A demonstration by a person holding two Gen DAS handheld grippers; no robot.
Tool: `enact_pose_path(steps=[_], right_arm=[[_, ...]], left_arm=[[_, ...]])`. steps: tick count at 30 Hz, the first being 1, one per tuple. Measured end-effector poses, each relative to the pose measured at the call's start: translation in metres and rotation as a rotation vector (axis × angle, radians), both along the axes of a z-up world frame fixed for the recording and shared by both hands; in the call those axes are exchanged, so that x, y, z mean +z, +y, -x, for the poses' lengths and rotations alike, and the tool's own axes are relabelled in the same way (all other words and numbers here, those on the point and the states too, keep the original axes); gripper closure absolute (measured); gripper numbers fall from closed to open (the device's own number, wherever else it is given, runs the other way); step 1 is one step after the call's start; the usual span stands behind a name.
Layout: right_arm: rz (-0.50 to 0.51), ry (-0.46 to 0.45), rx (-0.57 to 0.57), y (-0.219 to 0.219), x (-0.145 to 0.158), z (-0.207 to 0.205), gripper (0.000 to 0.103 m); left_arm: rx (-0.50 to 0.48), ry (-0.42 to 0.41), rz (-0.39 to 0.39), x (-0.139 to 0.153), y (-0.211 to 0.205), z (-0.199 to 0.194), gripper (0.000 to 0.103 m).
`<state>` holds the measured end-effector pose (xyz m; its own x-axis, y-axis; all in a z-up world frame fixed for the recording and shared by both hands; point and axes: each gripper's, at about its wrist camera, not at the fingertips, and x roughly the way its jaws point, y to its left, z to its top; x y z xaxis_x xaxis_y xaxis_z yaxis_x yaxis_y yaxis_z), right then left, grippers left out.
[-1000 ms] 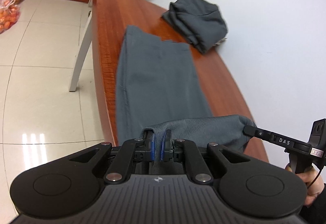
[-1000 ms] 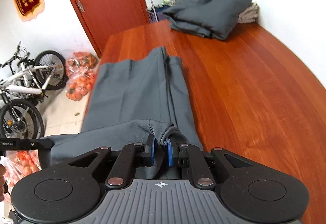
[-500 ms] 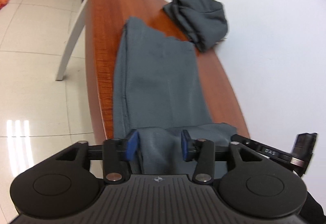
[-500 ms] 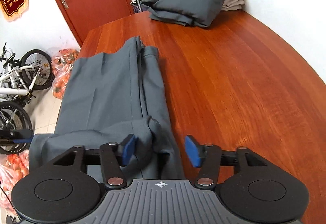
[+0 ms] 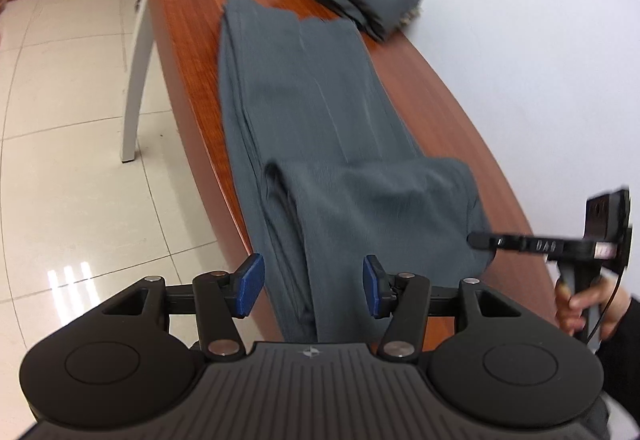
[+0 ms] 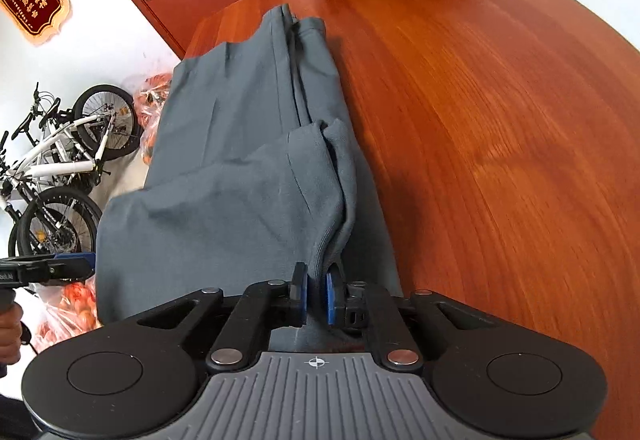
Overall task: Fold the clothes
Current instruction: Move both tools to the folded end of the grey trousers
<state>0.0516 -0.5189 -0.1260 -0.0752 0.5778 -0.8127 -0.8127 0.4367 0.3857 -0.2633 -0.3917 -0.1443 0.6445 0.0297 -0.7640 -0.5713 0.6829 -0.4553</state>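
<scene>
Right wrist view: my right tool (image 6: 316,294) pinches the long grey fabric trousers' (image 6: 240,176) near edge, length running straight ahead; left tool (image 5: 311,290) spread

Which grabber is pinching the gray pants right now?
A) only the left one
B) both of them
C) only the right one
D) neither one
C: in the right wrist view the right gripper has its blue pads shut on a fold of the gray pants, while in the left wrist view the left gripper is wide open, with the cloth lying loose between its pads.
</scene>
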Motion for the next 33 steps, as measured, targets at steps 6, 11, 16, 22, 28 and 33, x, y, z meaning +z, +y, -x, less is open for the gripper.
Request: enact_pose_path(steps=[6,11,16,22,28,33], right_arm=[[-0.059,-0.077,0.007,-0.032,0.005,0.002,0.048],[-0.048,-0.19,0.163,-0.034,-0.002,0.016,0.043],[-0.068,-0.326,0.335,-0.03,-0.012,0.037,0.043],[-0.094,-0.377,0.457,-0.03,-0.024,0.036,0.038],[-0.144,-0.374,0.579,-0.034,-0.031,0.032,0.029],[-0.19,-0.4,0.641,-0.028,-0.036,0.034,0.041]], left_arm=[[-0.13,0.04,-0.103,-0.013,-0.038,0.008,0.044],[-0.184,0.051,-0.176,-0.021,-0.058,0.007,0.044],[-0.279,0.075,-0.262,-0.028,-0.074,-0.002,0.043],[-0.336,0.095,-0.334,-0.037,-0.077,-0.011,0.042],[-0.348,0.056,-0.383,-0.037,-0.078,-0.005,0.062],[-0.375,0.034,-0.436,-0.038,-0.08,-0.005,0.062]])
